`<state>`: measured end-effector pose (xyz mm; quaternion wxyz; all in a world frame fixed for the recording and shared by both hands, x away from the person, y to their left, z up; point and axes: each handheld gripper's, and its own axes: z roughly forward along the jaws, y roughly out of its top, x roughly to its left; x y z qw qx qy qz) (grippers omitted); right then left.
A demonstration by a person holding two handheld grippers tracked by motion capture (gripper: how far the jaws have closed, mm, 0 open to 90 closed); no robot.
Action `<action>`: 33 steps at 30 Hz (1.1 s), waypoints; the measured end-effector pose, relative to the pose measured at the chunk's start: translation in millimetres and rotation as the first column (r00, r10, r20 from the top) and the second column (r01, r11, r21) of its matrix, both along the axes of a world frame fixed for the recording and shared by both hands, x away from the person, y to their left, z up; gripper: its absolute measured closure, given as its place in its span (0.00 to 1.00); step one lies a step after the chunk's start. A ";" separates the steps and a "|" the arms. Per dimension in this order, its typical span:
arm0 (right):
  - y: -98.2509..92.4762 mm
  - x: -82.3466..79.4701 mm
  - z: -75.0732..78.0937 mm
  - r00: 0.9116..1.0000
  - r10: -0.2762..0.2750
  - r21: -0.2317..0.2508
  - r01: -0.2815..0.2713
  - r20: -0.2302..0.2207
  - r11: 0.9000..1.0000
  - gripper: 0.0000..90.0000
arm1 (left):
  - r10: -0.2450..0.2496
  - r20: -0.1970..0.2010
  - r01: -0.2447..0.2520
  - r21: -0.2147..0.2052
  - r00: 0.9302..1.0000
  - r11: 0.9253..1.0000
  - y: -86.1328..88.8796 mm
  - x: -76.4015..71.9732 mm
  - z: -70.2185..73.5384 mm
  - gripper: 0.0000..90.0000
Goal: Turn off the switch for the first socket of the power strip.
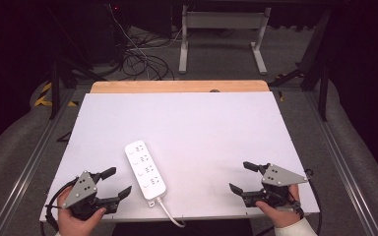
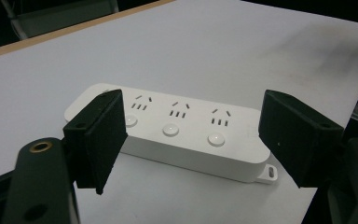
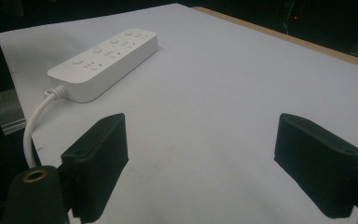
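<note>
Power strip (image 1: 146, 170) lies flat on the white worktop (image 1: 202, 123), near the front edge and left of centre, its white cord (image 1: 170, 213) running off that edge. Left gripper (image 1: 113, 182) sits just beside the strip's left flank, fingers (image 2: 103, 135) spread wide and holding nothing; in the left gripper view the strip lies crosswise beyond them, not yet between the pads. Step in hand looks like the approach before a grasp. Next move probably calls for pushing forward until the fingers straddle the strip across its narrow width, then closing. Right gripper (image 1: 240, 178) rests well apart at the front right, fingers (image 3: 98, 158) released and empty over bare worktop. Nothing stands between the left gripper and the strip. Cord could drag or snag at the edge if the strip is lifted. Beyond the worktop: a white frame (image 1: 222, 34) and loose cables (image 1: 138, 59) on the floor.
</note>
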<state>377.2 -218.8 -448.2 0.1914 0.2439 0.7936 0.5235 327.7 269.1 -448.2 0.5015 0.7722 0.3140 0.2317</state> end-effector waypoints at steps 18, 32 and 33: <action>0.4 -0.4 -0.5 1.000 0.002 -0.008 -0.002 0.016 1.000 0.26 | 0.008 0.002 -0.008 0.035 1.000 0.999 -1.3 0.2 8.9 0.31; 1.5 0.6 -2.2 1.000 0.011 -0.011 -0.011 0.001 1.000 0.27 | -0.045 -0.028 0.046 0.049 0.999 0.998 -15.0 11.4 26.6 0.38; 1.5 0.6 -2.2 1.000 0.011 -0.011 -0.011 0.001 1.000 0.27 | -0.049 -0.031 0.050 0.046 0.998 0.998 -16.4 11.9 27.2 0.38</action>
